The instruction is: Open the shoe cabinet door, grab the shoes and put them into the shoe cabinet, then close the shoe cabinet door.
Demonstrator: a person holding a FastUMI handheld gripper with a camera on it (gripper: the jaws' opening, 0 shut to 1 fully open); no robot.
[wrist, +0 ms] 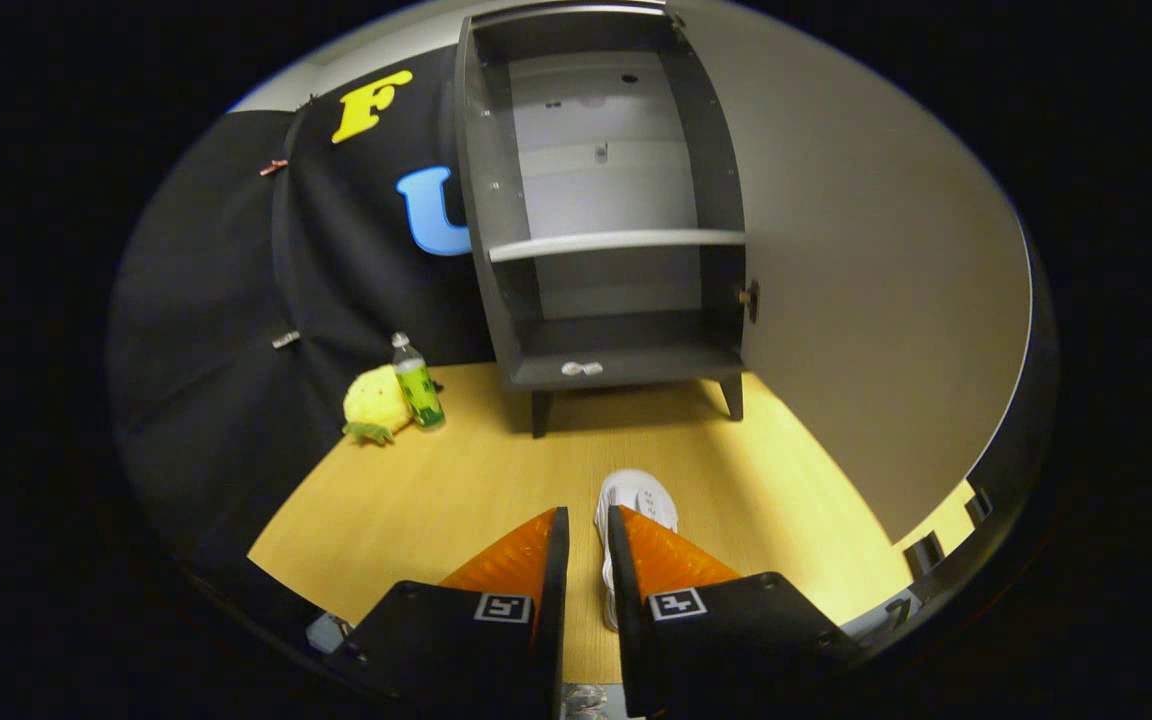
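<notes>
While the gripper (587, 530) hangs slightly parted, gripping nothing, its fingers hide most of the white shoe (636, 497); the bottle (417, 384) label is unreadable.

Gripper (587, 545): two wedge-shaped fingers with ribbed faces, tapering toward 12 o'clock, each on a black block mount. Each mount carries one square black-and-white marker tag on top, beside the inner edge. Small round screw heads sit at the outer corners of both mounts.
</notes>
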